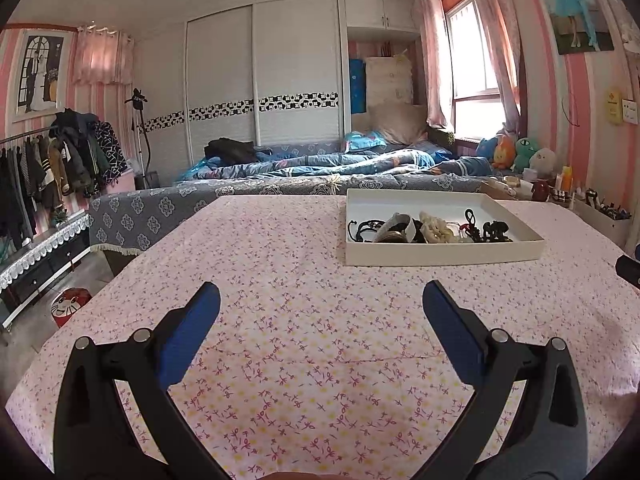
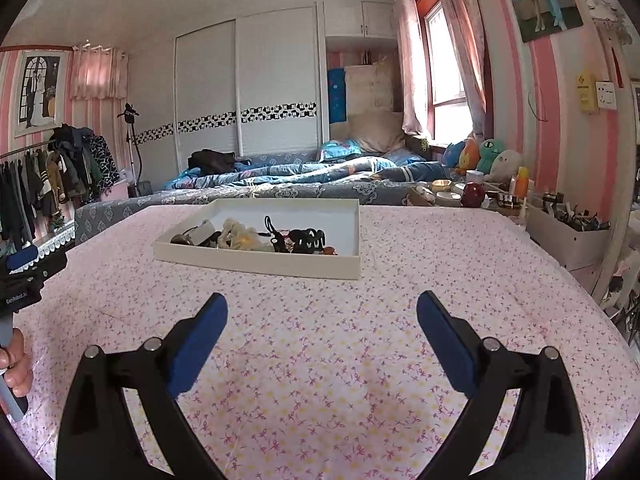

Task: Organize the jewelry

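A shallow white tray (image 1: 440, 254) sits on the pink floral tablecloth (image 1: 300, 340), ahead and right of my left gripper (image 1: 320, 298). It holds a heap of jewelry and hair pieces (image 1: 430, 228): black cords, a cream ruffled piece, black clips. In the right wrist view the tray (image 2: 256, 264) lies ahead and left of my right gripper (image 2: 322, 308), with the heap (image 2: 256, 238) inside. Both grippers are open and empty, low over the cloth, short of the tray. The left gripper's body shows at the left edge of the right wrist view (image 2: 24, 272).
A bed with blue bedding (image 1: 340, 168) runs behind the table. A white box of small cosmetics (image 2: 568, 232) and bottles stand at the table's right. A clothes rack (image 1: 48, 168) stands far left. Plush toys (image 2: 484, 156) sit under the window.
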`<state>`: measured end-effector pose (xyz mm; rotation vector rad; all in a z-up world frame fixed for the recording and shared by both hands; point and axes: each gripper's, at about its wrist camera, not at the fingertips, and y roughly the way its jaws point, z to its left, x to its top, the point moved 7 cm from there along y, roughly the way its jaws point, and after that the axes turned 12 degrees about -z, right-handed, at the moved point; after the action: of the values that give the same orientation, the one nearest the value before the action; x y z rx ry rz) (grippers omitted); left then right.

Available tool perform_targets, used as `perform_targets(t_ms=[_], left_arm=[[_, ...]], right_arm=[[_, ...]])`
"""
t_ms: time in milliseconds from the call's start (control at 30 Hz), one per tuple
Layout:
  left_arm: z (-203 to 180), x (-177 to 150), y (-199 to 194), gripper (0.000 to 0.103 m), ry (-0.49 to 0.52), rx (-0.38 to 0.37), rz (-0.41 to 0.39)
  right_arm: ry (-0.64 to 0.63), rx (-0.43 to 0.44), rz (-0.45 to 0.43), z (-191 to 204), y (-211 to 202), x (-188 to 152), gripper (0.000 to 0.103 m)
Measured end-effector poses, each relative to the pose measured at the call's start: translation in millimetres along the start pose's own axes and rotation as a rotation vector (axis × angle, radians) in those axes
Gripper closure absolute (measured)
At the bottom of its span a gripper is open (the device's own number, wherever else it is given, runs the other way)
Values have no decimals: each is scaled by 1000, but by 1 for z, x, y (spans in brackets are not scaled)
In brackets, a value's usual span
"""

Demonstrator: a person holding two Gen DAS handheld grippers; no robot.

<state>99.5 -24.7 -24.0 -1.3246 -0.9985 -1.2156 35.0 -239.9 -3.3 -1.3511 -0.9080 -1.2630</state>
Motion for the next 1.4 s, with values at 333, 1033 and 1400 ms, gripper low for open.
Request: perform_targets(t_ms=[333,1033,1400], left_arm=[[1,1,0,3,-2,4,-9],[1,2,-3,3,0,15,-21],[1,2,-3,3,0,15,-21]], right_arm=[[0,1,-13,0,-2,0,6],[0,1,-17,1,-4,0,3],[0,0,-17,1,-5,0,3]])
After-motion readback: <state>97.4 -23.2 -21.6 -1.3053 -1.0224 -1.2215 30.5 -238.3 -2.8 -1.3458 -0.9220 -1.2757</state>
